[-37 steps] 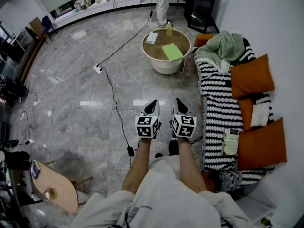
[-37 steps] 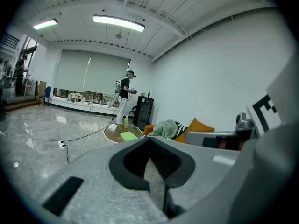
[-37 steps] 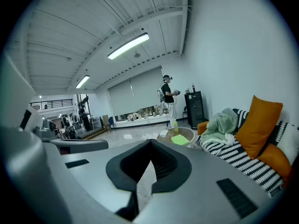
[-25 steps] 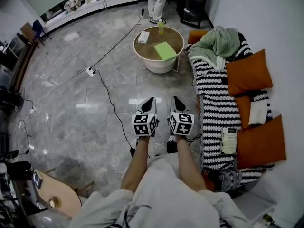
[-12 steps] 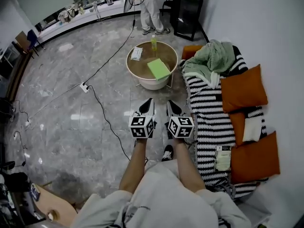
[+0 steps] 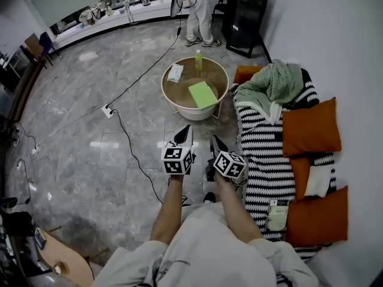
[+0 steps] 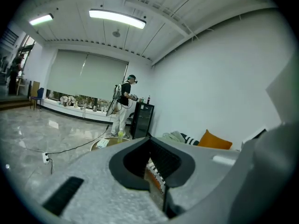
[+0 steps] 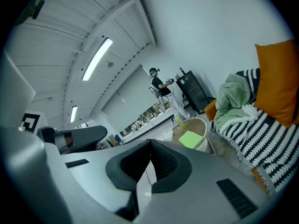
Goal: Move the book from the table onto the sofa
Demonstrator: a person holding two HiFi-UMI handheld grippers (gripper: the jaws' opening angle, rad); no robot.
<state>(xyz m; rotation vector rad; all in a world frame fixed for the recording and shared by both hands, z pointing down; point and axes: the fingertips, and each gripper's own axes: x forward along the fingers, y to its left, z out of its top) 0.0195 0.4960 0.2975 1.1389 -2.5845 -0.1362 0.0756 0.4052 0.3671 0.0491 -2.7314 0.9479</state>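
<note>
Head view: book [image 6: 203, 94], green, flat on the round tabletop [image 6: 181, 91], toward the edge nearest me and the sofa [image 6: 262, 145]; bottle [image 6: 198, 60] and white packet [image 6: 175, 72] at the far edge, apart from it. Left tongs [image 6: 185, 131] and right tongs [image 6: 214, 141]: both pressed together, nothing between them, held over the floor well short of the tabletop. Step, as I judge it: approach. To do it well, I spread one pair before I reach, come in low at the book's near edge, pinch cover and pages together, and keep off the bottle. The bare striped seat beside the tabletop suits the set-down.
</note>
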